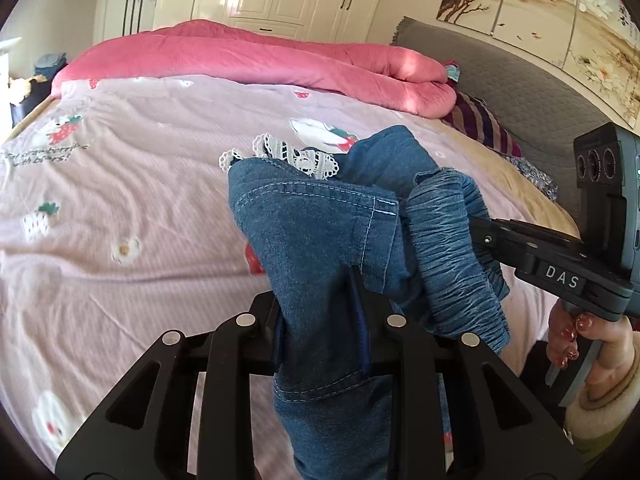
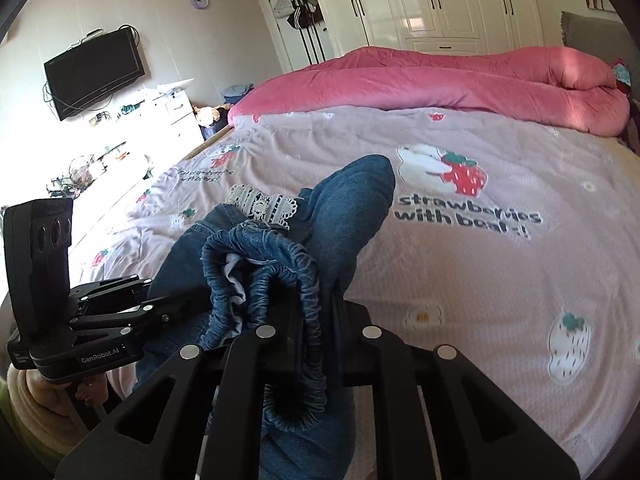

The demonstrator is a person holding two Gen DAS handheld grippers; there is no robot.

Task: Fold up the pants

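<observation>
The blue denim pants (image 1: 316, 232) with an elastic waistband (image 1: 452, 248) and white lace trim (image 1: 296, 156) hang bunched above the bed. My left gripper (image 1: 320, 300) is shut on a denim fold near a stitched seam. My right gripper (image 2: 316, 312) is shut on the gathered waistband (image 2: 280, 280). The right gripper (image 1: 476, 228) also shows in the left wrist view, entering from the right into the waistband. The left gripper (image 2: 188, 300) shows in the right wrist view at the left, its tips buried in the pants (image 2: 352, 200).
The bed has a pink strawberry-print sheet (image 1: 120, 184), also in the right wrist view (image 2: 480, 280). A rolled pink duvet (image 1: 280, 56) lies along the far side. A grey headboard (image 1: 512, 80) and striped pillow (image 1: 480, 120) are right. White wardrobes (image 2: 432, 0) and a wall TV (image 2: 94, 72) stand behind.
</observation>
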